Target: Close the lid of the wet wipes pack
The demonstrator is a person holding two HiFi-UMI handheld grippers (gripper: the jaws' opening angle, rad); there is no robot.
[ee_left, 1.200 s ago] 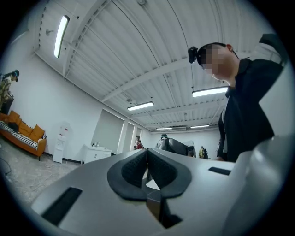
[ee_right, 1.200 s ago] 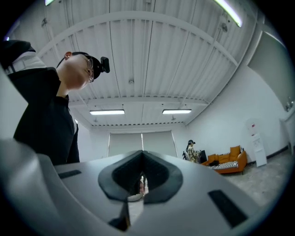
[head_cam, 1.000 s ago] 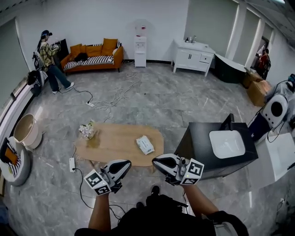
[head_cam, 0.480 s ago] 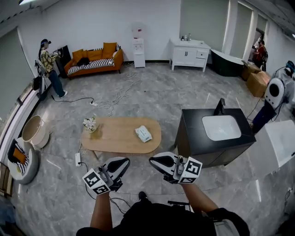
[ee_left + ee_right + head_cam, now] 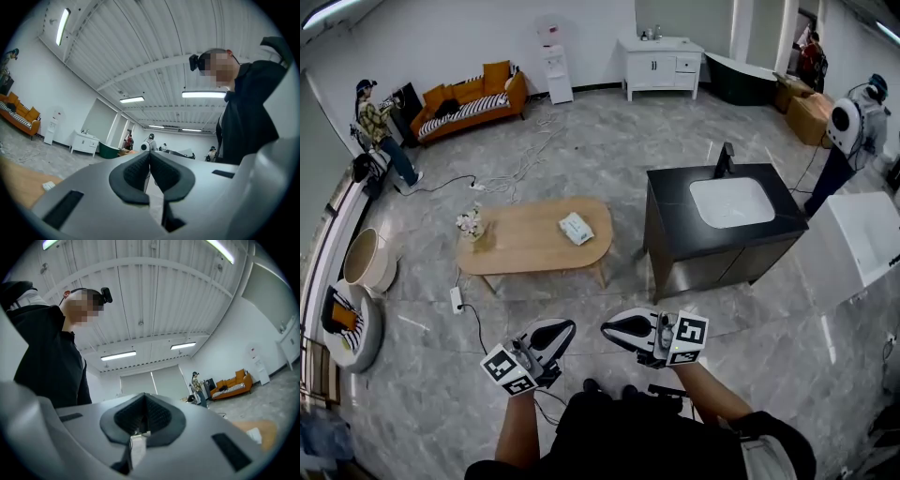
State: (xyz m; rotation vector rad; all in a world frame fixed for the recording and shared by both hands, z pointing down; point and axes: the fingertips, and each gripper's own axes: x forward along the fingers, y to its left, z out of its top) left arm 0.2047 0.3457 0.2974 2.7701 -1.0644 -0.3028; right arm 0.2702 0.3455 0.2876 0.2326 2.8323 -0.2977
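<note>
The wet wipes pack, white with a bluish top, lies on the right part of the oval wooden table, far ahead of me across the floor. Both grippers hang near my body, well short of the table. My left gripper is shut with nothing in it. My right gripper is shut and empty too. In the left gripper view the pack shows small at the lower left, beside the closed pads. The right gripper view has the pack at the lower right.
A small flower vase stands on the table's left end. A black sink cabinet stands right of the table. A power strip and cables lie on the floor at its left. People stand at the far left and far right.
The table and pack have slid up and away in the head view as I stepped back. Both grippers stay shut in about the same place before me.
</note>
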